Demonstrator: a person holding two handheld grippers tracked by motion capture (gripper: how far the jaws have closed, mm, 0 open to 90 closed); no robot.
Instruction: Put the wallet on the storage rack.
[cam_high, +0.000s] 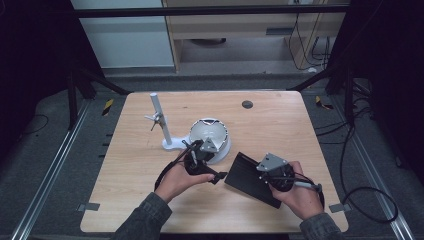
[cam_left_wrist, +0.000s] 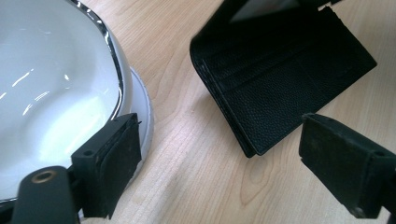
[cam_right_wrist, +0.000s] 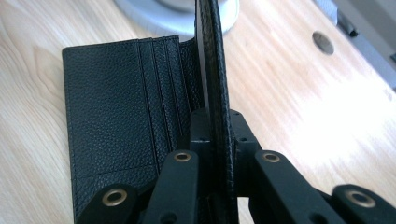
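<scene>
Wallet (cam_high: 248, 177) of black grained leather is seen lying open on the wooden table (cam_high: 280, 125), just right of a white bowl (cam_high: 210, 134) with a dark rim. One flap lies flat on the wood with its card slots facing up; the other flap is raised on edge and is clamped between the jaws of the right gripper (cam_right_wrist: 215, 123), which are pressed together on it. No brand, label or writing can be read on the leather in any view.

The left gripper (cam_left_wrist: 224, 163) is held with its jaws well apart — one pad is seen against the outside of the bowl's rim, the other above bare wood just beside the wallet's near corner. Nothing is held between them.

A white stand (cam_high: 161, 122) with a small clamp is set on the table just left of the bowl, and a dark round hole (cam_high: 247, 104) is seen in the tabletop farther back.
</scene>
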